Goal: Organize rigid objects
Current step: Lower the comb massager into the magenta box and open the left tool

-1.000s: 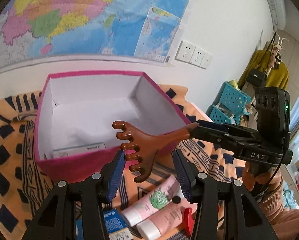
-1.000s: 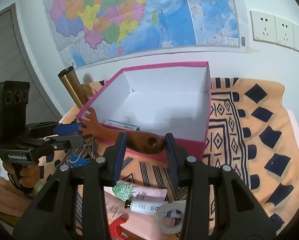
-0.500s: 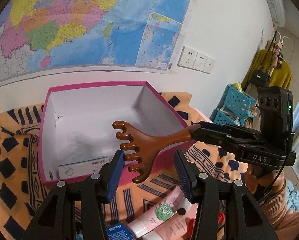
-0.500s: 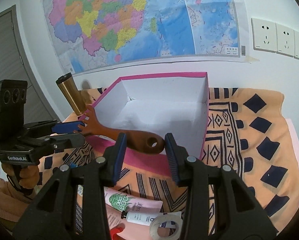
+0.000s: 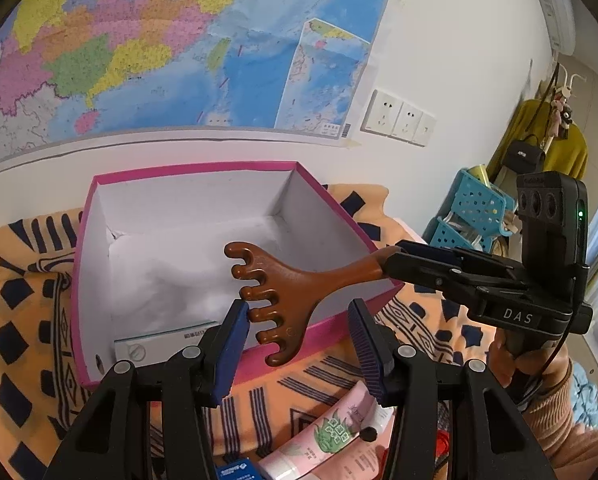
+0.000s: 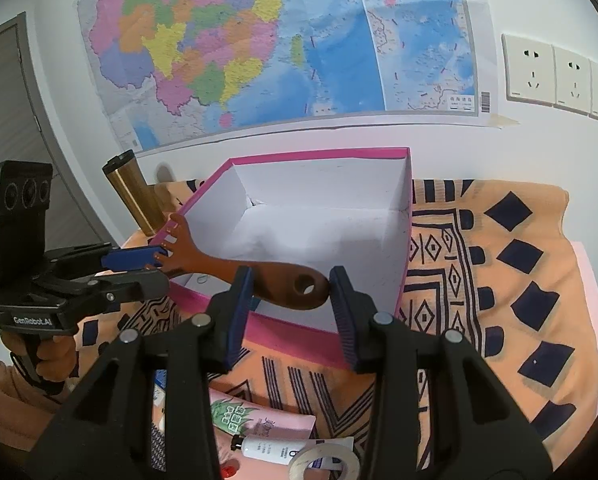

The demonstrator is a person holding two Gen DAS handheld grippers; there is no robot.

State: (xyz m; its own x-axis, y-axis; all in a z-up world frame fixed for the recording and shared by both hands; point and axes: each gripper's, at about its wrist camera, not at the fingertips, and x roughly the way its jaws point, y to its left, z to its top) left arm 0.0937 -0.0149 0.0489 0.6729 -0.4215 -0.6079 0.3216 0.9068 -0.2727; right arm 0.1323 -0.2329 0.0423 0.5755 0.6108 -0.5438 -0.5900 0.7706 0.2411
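Observation:
A brown wooden massager (image 5: pixel 295 292) with rounded prongs hangs over the front part of an open pink box (image 5: pixel 195 169). My right gripper (image 6: pixel 291 304) is shut on its handle end, the part with the hole (image 6: pixel 307 286). In the left wrist view that gripper (image 5: pixel 399 260) reaches in from the right. My left gripper (image 5: pixel 299 332) stands open around the pronged head: the left pad (image 5: pixel 235 332) is at a prong, while the right pad (image 5: pixel 363 340) is clear of it. In the right wrist view the left gripper (image 6: pixel 155 264) is at the box's (image 6: pixel 319 156) left rim.
A flat white carton (image 5: pixel 167 340) lies inside the box. On the patterned orange cloth (image 6: pixel 499 280) in front are pink tubes (image 5: pixel 327 436), a blue packet (image 5: pixel 235 472), a small white bottle (image 6: pixel 267 448) and a tape roll (image 6: pixel 323 460). A gold flask (image 6: pixel 133 192) stands at the far left and blue baskets (image 5: pixel 475 212) at the right.
Both views have lifted, so the box sits lower in them and more wall shows. The massager has shifted slightly over the box's front rim, still gripped at its handle.

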